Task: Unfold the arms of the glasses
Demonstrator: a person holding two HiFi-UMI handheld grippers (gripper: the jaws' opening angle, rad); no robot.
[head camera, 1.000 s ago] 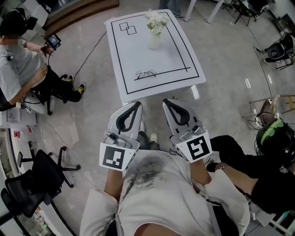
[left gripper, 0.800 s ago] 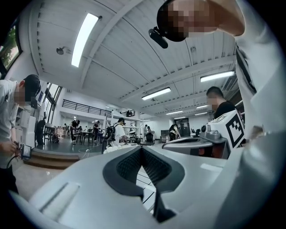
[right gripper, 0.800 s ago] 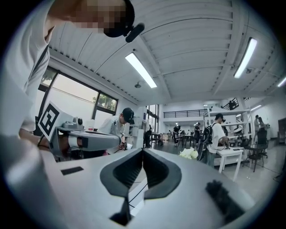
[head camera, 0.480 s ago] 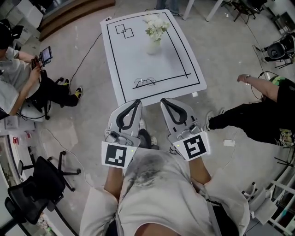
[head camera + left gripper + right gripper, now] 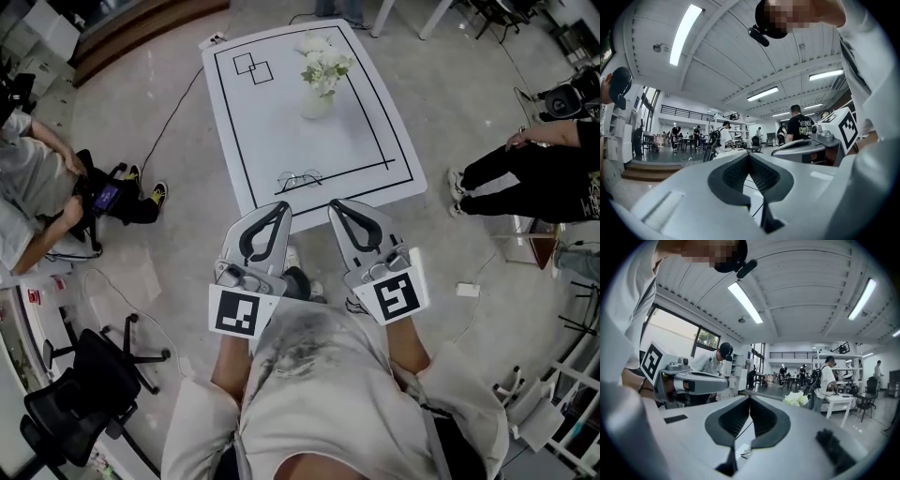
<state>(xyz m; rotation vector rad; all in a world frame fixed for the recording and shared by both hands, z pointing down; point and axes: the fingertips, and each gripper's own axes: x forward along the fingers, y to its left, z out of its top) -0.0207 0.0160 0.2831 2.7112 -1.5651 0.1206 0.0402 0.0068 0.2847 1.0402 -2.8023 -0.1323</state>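
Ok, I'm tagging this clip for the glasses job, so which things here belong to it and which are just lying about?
For the job:
- glasses, lying on the white table
- left gripper and right gripper, both shut, empty, held short of the table

Just about:
- vase with flowers, at the table's far end
- black office chair, off to the left

Glasses (image 5: 298, 179) lie on desk (image 5: 265, 112) near its front edge, flower vase (image 5: 318, 92) behind them; left tool (image 5: 278, 209) and right tool (image 5: 337, 206) side by side before that edge.
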